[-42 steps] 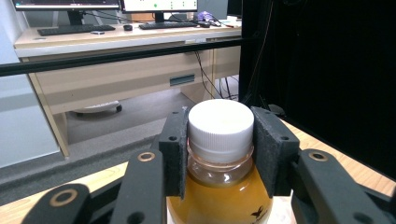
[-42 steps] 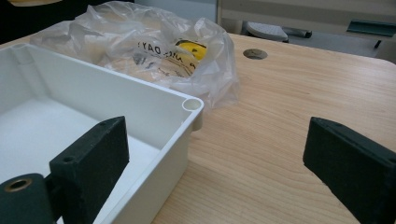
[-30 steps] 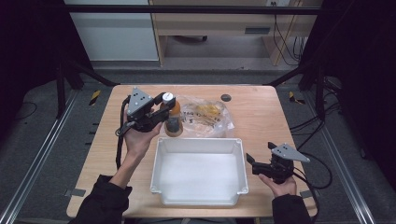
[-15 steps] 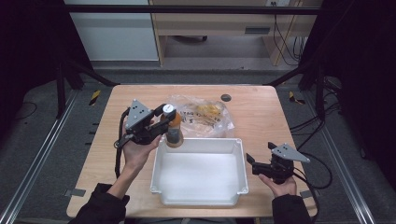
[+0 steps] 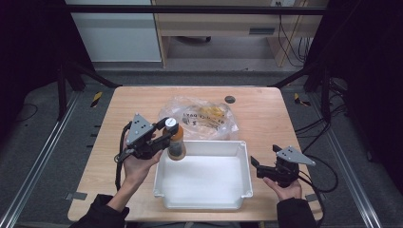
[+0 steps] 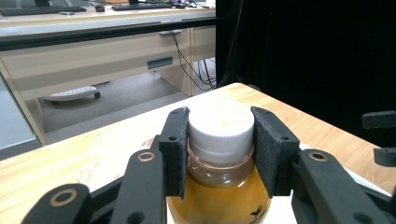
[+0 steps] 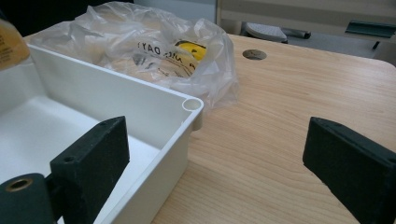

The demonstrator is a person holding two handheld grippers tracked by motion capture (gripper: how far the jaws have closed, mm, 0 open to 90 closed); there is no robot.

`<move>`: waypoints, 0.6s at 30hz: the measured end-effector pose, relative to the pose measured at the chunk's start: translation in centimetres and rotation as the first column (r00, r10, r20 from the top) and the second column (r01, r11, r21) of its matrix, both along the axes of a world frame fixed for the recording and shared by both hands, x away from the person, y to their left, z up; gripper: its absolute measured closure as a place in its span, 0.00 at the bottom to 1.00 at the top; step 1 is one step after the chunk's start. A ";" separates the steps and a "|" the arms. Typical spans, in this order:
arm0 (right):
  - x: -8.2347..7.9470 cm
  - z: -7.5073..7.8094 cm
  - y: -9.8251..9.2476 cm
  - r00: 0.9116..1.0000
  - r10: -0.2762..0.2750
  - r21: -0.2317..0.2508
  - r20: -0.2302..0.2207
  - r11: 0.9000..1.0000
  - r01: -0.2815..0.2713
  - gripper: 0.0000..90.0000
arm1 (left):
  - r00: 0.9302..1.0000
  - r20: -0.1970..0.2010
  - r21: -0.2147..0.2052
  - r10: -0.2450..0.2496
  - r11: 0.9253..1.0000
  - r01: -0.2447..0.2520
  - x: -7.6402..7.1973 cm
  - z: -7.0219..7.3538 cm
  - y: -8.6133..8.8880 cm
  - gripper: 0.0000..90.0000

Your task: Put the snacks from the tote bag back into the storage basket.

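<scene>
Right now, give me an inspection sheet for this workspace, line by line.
Surface: wooden table, with a round dark hole near the far edge.
Job's things: amber bottle with white cap, upright over the white tub's far left corner; the tub holds nothing else.
Clutter: crumpled clear plastic bag behind the tub.
Grippers: left claw shut on the bottle's cap and neck; right claw open beside the tub's right wall.
Cables: black lead trailing from the left claw.
Surroundings: desk and floor cables beyond the table.

Grey floor [image 5: 214, 76], wooden desk [image 5: 223, 23] behind
</scene>
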State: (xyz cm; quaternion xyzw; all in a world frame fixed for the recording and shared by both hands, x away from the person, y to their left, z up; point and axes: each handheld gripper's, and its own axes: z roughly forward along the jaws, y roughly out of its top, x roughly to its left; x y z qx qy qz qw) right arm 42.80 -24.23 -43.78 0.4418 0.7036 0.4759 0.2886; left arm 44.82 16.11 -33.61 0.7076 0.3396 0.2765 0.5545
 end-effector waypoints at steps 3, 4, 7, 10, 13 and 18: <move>0.0 0.0 0.0 1.000 0.001 0.000 -0.001 1.000 -0.001 0.08 | 1.000 -0.002 0.008 -0.004 1.000 0.004 -0.4 -0.3 0.1 0.66; 0.0 0.0 0.0 1.000 0.002 -0.001 0.000 1.000 -0.002 0.08 | 1.000 -0.001 0.009 -0.005 1.000 0.005 -0.5 -0.3 0.1 0.66; 0.0 0.0 0.0 1.000 -0.001 -0.002 0.001 1.000 0.001 0.08 | 1.000 -0.008 0.017 -0.010 1.000 0.010 -1.0 -0.8 0.1 0.66; -0.1 0.0 0.0 1.000 0.000 -0.002 0.000 1.000 0.000 0.08 | 1.000 -0.015 0.016 -0.015 1.000 0.015 -1.1 -1.0 0.0 0.66; -0.1 0.0 0.0 1.000 0.001 -0.002 0.000 1.000 -0.001 0.08 | 1.000 -0.022 0.020 -0.021 1.000 0.022 -1.3 -1.3 -0.3 0.66; -0.1 0.0 0.0 1.000 0.002 -0.005 0.001 1.000 -0.002 0.08 | 0.999 -0.032 0.028 -0.029 0.999 0.029 -1.7 -1.9 -0.5 0.66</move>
